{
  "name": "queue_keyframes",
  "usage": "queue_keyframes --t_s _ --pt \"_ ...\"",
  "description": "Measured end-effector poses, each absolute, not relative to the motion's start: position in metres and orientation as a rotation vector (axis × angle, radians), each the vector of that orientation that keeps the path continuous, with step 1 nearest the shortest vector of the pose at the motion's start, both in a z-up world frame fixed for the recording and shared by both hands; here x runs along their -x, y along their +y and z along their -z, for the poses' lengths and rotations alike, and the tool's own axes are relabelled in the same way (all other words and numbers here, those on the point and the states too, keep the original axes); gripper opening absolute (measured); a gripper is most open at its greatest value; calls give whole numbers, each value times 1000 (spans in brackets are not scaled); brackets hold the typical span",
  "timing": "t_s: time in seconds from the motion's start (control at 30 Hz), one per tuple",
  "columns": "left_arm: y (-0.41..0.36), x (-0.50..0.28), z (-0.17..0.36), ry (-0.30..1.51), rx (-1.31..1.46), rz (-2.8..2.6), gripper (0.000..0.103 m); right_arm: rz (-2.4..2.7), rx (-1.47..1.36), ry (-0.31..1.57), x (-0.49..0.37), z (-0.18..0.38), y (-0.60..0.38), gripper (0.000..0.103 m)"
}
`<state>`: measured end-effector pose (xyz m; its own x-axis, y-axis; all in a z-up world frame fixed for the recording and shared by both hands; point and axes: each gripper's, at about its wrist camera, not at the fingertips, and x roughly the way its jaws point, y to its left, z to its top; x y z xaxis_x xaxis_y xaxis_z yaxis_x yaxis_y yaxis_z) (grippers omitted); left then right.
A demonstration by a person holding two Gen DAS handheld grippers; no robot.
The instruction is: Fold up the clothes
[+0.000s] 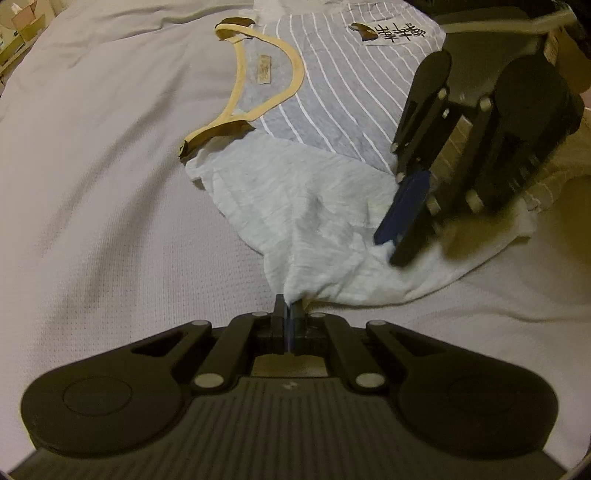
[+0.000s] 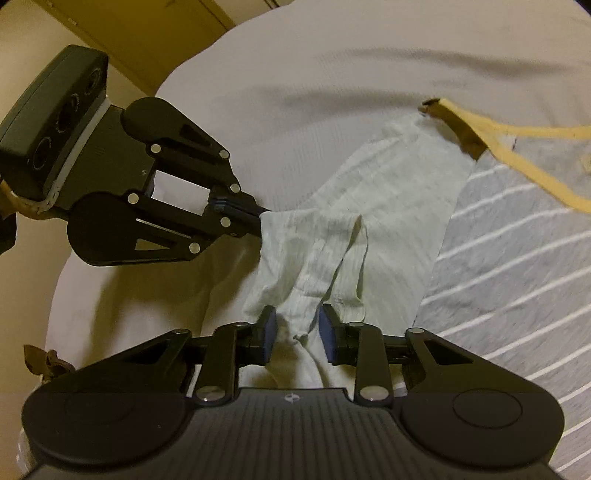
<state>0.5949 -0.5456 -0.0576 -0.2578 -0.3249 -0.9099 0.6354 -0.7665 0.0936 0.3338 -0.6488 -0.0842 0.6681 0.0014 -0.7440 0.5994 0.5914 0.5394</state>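
Note:
A grey-blue T-shirt (image 1: pixel 332 92) with white stripes and a tan collar (image 1: pixel 291 62) lies flat on the bed. Its pale sleeve (image 1: pixel 295 206) spreads toward me, creased. My left gripper (image 1: pixel 289 304) is shut on the sleeve's near edge, which rises to a point between its pads. In the right wrist view the left gripper (image 2: pixel 260 218) pinches the same sleeve (image 2: pixel 388 192) from the left. My right gripper (image 2: pixel 297 328) stands partly open, with a bunched fold of the sleeve hem between its blue pads (image 2: pixel 328 332), which show gaps on both sides. The right gripper (image 1: pixel 391 247) points down onto the sleeve.
A pale ribbed bedspread (image 1: pixel 92 184) covers the whole surface. Cardboard boxes (image 1: pixel 18 22) stand beyond the bed's far left corner. In the right wrist view the bed's rounded edge (image 2: pixel 59 295) falls away at left, with a wooden cabinet (image 2: pixel 147 29) behind.

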Motion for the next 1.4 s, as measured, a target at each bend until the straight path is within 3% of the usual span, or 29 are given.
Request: queue_keyframes --t_s 0.03,0.23,0.3,0.57,0.77,0.83,0.9,1.03,1.2,1.27,1.4 --pt "-546 -595 58 394 -1384 2058 0 404 -894 757 -328 81 -650 11" --pt "-544 -601 60 423 -1380 2035 0 515 -869 693 -297 60 -650 8" --pt "-544 -604 60 442 -1390 2015 1 551 -844 700 -289 55 -646 16" --pt "-540 -618 35 509 -1243 1992 4 529 -886 741 -266 59 -620 33" --pt "-546 -592 35 524 -1167 2045 13 544 -963 774 -253 72 -597 34" --pt "-549 -584 43 503 -1197 2027 13 541 -970 769 -253 74 -593 28" --pt "-555 -579 53 492 -1219 1984 15 551 -961 772 -252 73 -590 7" --pt "-558 -579 62 505 -1198 1930 15 608 -958 734 -237 66 -586 5" --pt "-553 -582 58 501 -1172 1890 15 654 -956 695 -222 57 -584 5" --pt "-548 -583 50 490 -1163 1869 16 649 -953 701 -220 56 -585 14" --pt "-533 -583 27 467 -1088 1864 15 662 -922 695 -219 48 -581 20"
